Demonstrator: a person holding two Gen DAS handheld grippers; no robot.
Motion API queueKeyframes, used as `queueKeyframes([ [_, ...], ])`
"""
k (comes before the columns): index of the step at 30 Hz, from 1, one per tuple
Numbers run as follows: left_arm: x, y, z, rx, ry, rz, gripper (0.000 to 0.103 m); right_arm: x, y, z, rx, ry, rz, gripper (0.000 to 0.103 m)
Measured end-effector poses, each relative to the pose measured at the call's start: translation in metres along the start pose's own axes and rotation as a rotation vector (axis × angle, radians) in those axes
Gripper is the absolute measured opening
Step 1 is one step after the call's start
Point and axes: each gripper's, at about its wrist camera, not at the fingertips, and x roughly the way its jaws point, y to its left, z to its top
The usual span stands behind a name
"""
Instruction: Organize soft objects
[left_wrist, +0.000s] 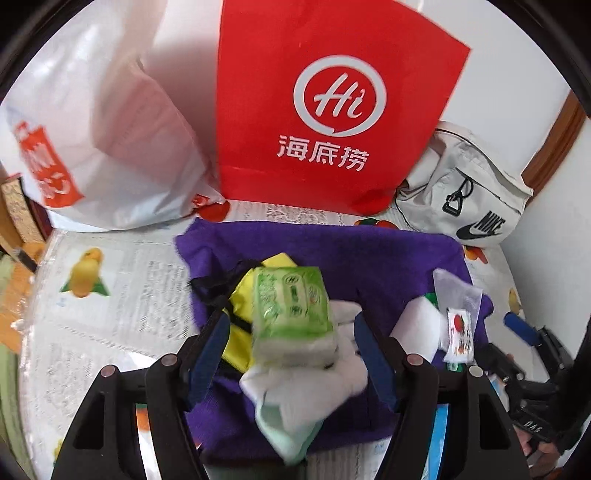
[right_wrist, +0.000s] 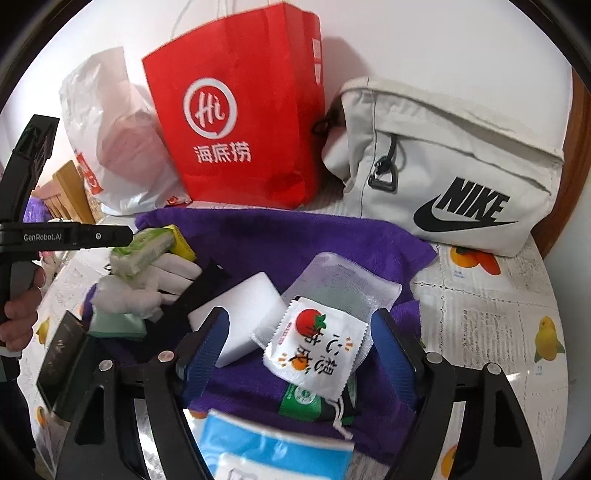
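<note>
A purple towel (left_wrist: 332, 251) lies on the table with soft things piled on it. In the left wrist view my left gripper (left_wrist: 291, 332) is open around a green tissue pack (left_wrist: 291, 310) that rests on white cloth (left_wrist: 314, 380) and a yellow pouch (left_wrist: 240, 306). In the right wrist view my right gripper (right_wrist: 299, 332) is open around a white wet-wipe sachet with a tomato print (right_wrist: 317, 347), which lies on a white mesh pouch (right_wrist: 347, 284) beside a white sponge block (right_wrist: 240, 310). The tissue pack (right_wrist: 144, 254) shows at left there.
A red paper bag (left_wrist: 332, 103) stands behind the towel, a white plastic bag (left_wrist: 99, 140) to its left, a white Nike bag (right_wrist: 450, 170) to its right. A blue tissue pack (right_wrist: 273, 450) lies near the front. The table has a newspaper-print cover (right_wrist: 491, 325).
</note>
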Motion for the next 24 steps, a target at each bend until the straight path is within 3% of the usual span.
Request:
queueKeyframes([
  [7,-0.055,-0.005,-0.032,0.02,-0.037,0.016,0.068,-0.054,0.023,-0.008,0.004,-0.033,-0.002,0.079],
  [14,-0.114,-0.011,-0.073,0.032,-0.102,0.017,0.071,-0.11,0.05,-0.032,0.01,-0.06,-0.037,0.092],
  [19,-0.149,-0.018,-0.102,0.048,-0.161,0.04,0.085,-0.152,0.068,-0.053,0.013,-0.104,-0.075,0.103],
  [24,-0.181,-0.024,-0.13,0.055,-0.193,0.022,0.092,-0.185,0.082,-0.077,0.022,-0.121,-0.099,0.103],
])
